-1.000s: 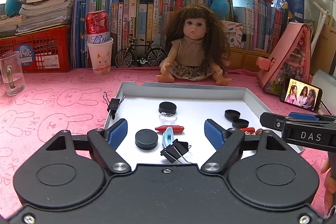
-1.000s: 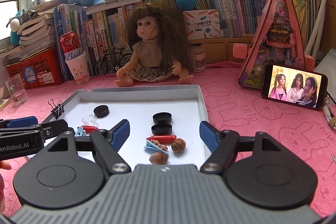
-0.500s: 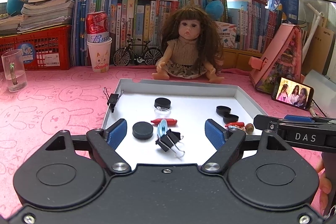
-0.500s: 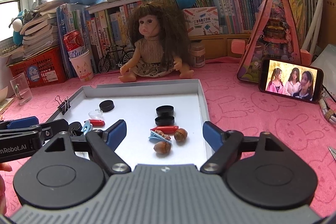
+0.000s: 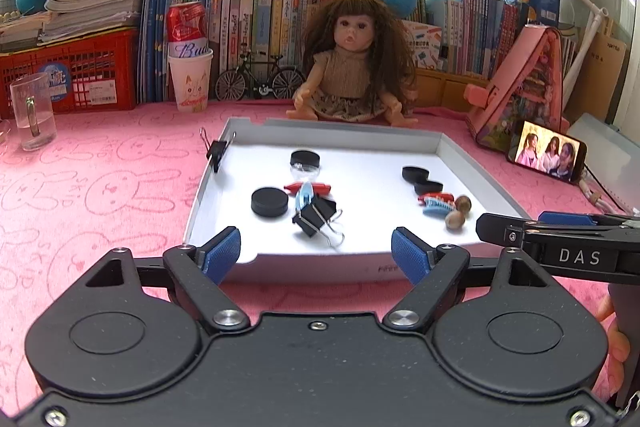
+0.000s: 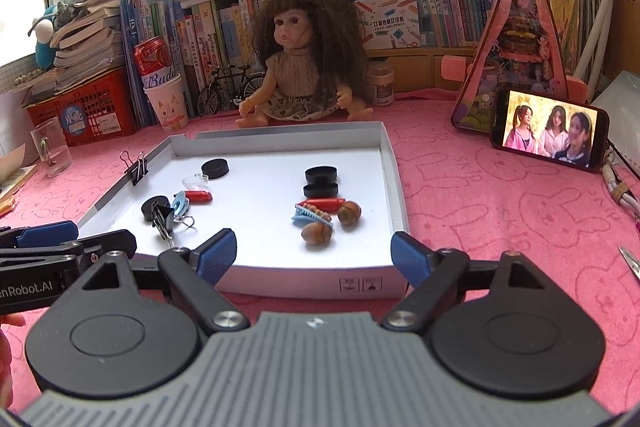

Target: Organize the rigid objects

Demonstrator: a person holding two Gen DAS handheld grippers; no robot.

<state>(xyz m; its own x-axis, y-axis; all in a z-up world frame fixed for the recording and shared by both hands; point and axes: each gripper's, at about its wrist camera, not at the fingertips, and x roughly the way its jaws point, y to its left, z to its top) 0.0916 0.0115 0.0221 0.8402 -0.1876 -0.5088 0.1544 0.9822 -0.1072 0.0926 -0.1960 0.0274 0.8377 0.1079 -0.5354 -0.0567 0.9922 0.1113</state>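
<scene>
While both grippers sit short of the tray's near wall:
Left wrist view: left gripper (image 5: 316, 247) fingers apart, empty; white tray (image 5: 320, 261) ahead; binder clip (image 5: 318, 219) nearest, bare floor mid-tray.
Right wrist view: right gripper (image 6: 314, 253) jaws opening, nothing between; acorns (image 6: 317, 232) beside blue clip near right wall; scissors tip at pink mat's right edge.

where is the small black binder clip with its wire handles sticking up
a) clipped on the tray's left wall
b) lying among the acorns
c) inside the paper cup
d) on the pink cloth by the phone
a: the small binder clip grips the left wall of the white tray, its wire handles pointing up, apart from the acorns near the tray's right side.
</scene>
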